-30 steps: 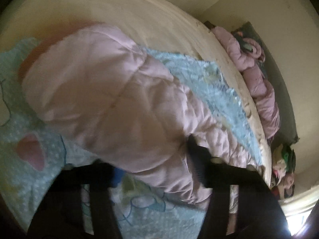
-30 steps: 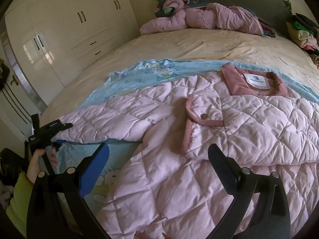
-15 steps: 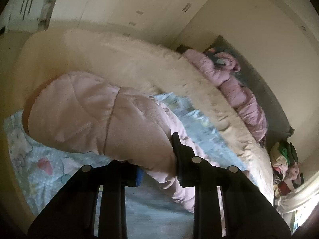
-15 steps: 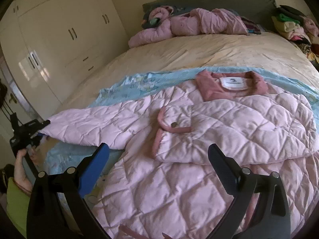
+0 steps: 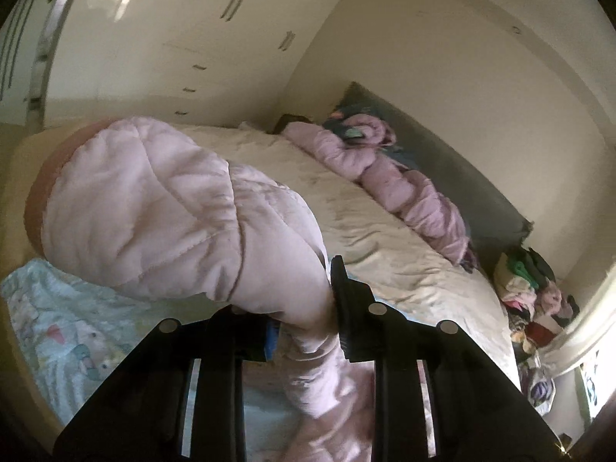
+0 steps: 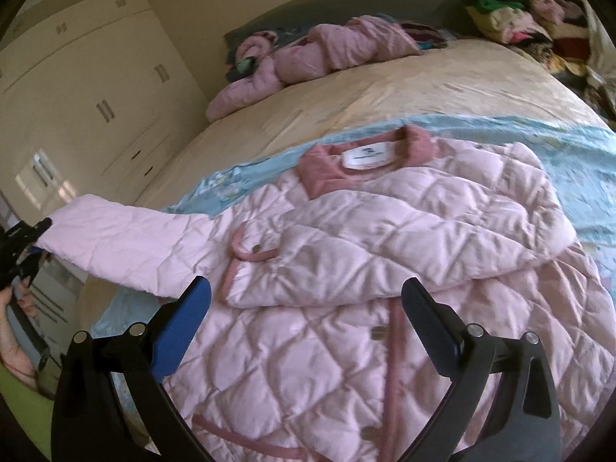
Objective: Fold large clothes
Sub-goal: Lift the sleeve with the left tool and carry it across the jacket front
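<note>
A pale pink quilted jacket (image 6: 385, 254) lies on a light blue printed sheet (image 6: 577, 146) on the bed, collar and white label toward the headboard. One sleeve is folded across its chest. My left gripper (image 5: 304, 308) is shut on the other sleeve (image 5: 154, 211), near the cuff, and holds it up off the bed; the right wrist view shows that sleeve (image 6: 127, 242) stretched out to the left, with the left gripper (image 6: 23, 246) at its end. My right gripper (image 6: 308, 315) hovers open above the jacket's lower front, nothing between its fingers.
A second pink padded garment (image 6: 315, 54) lies crumpled by the grey headboard (image 6: 346, 4). A heap of mixed clothes (image 6: 519, 19) sits at the far right corner. White wardrobe doors (image 6: 96, 88) line the left wall. A person's hand (image 6: 15, 331) grips the left tool.
The left gripper closed on the sleeve and lifted it clear of the bed, rolling as it rose. The right gripper slid sideways over the jacket, still open.
</note>
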`<action>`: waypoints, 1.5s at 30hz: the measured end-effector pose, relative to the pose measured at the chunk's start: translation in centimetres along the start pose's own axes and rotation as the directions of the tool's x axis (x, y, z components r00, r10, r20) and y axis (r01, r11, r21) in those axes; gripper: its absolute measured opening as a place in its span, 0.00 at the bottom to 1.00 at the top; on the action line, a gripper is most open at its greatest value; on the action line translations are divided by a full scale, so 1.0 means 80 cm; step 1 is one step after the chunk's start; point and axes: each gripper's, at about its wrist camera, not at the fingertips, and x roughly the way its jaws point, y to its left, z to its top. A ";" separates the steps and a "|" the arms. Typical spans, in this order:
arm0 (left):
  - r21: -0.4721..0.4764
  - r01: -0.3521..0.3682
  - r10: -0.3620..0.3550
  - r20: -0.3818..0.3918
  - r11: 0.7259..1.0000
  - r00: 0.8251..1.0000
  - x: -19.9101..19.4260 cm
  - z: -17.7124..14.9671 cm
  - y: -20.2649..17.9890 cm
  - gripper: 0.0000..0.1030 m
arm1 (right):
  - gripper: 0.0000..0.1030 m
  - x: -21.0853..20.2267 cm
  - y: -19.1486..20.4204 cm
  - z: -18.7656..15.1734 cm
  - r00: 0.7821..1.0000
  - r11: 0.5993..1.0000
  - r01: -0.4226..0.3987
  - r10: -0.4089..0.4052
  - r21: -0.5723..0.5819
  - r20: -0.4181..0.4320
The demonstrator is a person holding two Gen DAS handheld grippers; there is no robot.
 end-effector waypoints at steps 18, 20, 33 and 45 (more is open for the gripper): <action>0.165 0.149 -0.145 -0.038 0.975 0.989 -0.001 -0.055 -0.141 0.15 | 0.96 -0.034 -0.109 -0.004 0.999 0.985 0.023 -0.028 0.173 0.027; 0.181 0.160 -0.154 -0.050 0.970 0.987 0.000 -0.065 -0.152 0.15 | 0.96 -0.036 -0.117 -0.004 0.999 0.983 0.027 -0.033 0.183 0.029; 0.299 0.277 -0.229 -0.186 0.913 0.956 0.034 -0.144 -0.228 0.15 | 0.96 -0.057 -0.166 -0.009 0.998 0.963 0.029 -0.043 0.266 0.045; 0.419 0.367 -0.232 -0.340 0.830 0.912 0.074 -0.230 -0.287 0.15 | 0.96 -0.073 -0.205 -0.011 0.995 0.942 0.061 -0.085 0.330 0.059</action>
